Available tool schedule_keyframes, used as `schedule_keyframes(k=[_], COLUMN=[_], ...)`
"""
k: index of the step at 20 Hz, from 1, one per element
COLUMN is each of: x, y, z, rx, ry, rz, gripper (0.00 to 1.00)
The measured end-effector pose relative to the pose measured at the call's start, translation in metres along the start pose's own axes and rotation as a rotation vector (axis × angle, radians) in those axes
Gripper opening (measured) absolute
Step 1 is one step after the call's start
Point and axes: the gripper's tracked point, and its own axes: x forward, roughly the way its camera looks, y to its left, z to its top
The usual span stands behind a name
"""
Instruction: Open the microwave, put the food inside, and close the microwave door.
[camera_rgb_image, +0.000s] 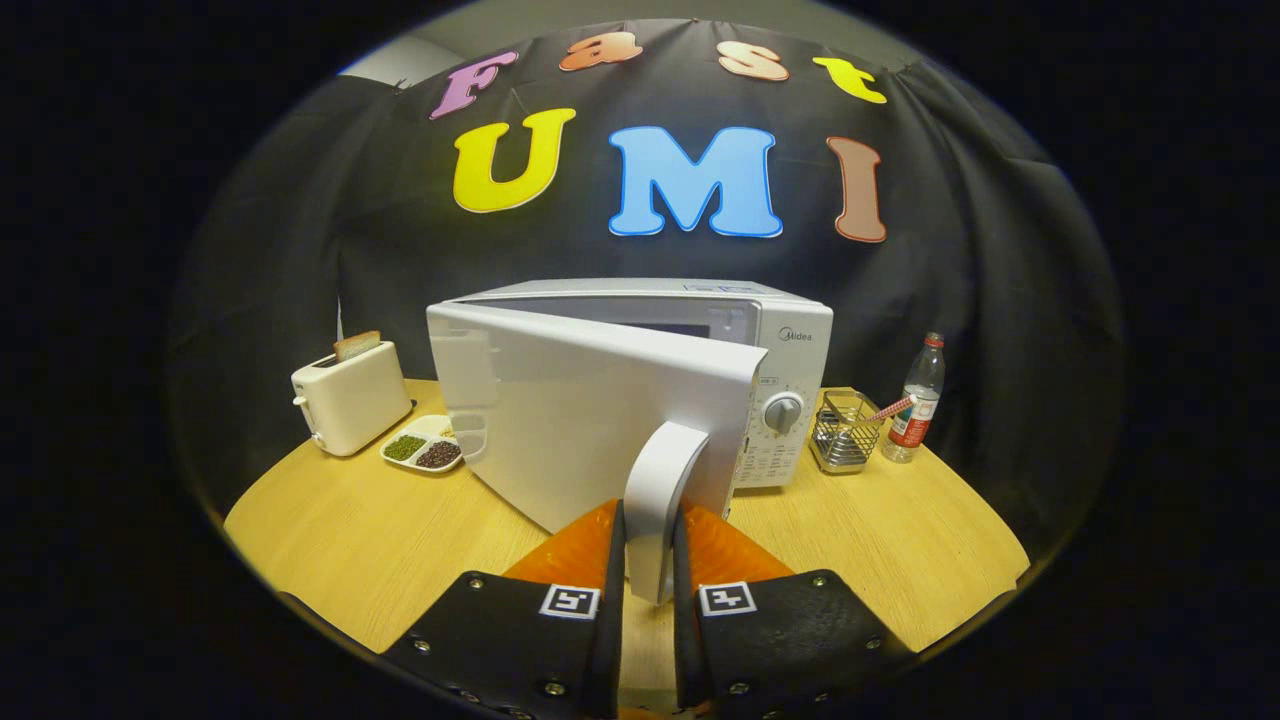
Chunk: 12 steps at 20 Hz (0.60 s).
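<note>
One microwave (770, 340) stands mid-table, its door (560, 410) swung partly open. The gripper (650, 560) pinches the door handle (660, 490) between both fingers. Left of the microwave: one toaster (350, 400), one dish (425, 448). Right: one basket (845, 432), one bottle (918, 400).

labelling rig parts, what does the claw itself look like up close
The claw has two broad flat fingers, each studded with small screws and bearing a square black-and-white tag near its inner edge. No cable or sleeve in sight.

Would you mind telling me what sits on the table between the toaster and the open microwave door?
A divided dish of beans sits between the toaster and the microwave door, in the gripper view. The gripper grips the door handle.
</note>
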Motion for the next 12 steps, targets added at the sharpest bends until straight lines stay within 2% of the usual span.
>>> schedule_keyframes(k=[12], x=[-0.046], y=[0.065], z=[-0.019], rx=[-0.047], ry=[0.019], rz=[0.064], gripper=[0.22])
